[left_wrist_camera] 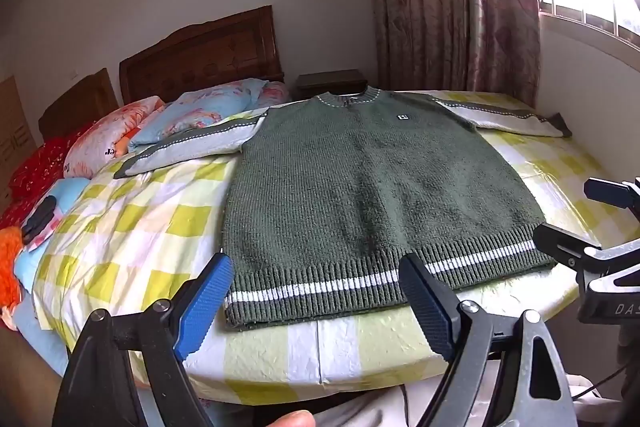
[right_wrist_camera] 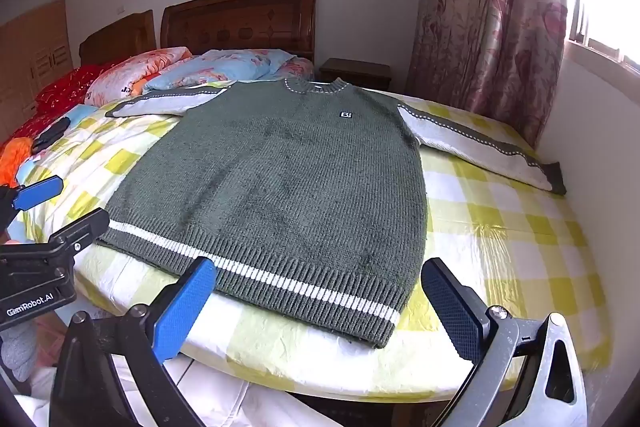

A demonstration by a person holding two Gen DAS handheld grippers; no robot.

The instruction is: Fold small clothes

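A: How much of the folding is seen as done?

B: None, as far as can be judged. The green sweater (left_wrist_camera: 360, 195) is laid flat, front up, on the bed (left_wrist_camera: 132, 227), over the yellow-checked cover. Its body is spread smooth, the neck is turned toward the headboard (left_wrist_camera: 200, 55), and the striped hem (right_wrist_camera: 256, 275) is set near the bed's front edge.

A: And the sleeves?

B: Both are stretched straight out to the sides. The left sleeve (left_wrist_camera: 192, 147) is pointed toward the pillows (left_wrist_camera: 120, 135), the right sleeve (right_wrist_camera: 480, 151) toward the wall under the window. No crease or turned-over part is seen anywhere.

A: What is held?

B: Nothing. The left gripper (left_wrist_camera: 316, 299) is poised over the hem with its jaws spread wide and empty; the right gripper (right_wrist_camera: 320, 307) is poised likewise at the hem's right part, jaws released, no cloth between them. Contact with the knit cannot be confirmed in either view.

A: So what is left?

B: Everything, it is judged: sleeves are yet to be brought inward, and the body is yet to be doubled over.
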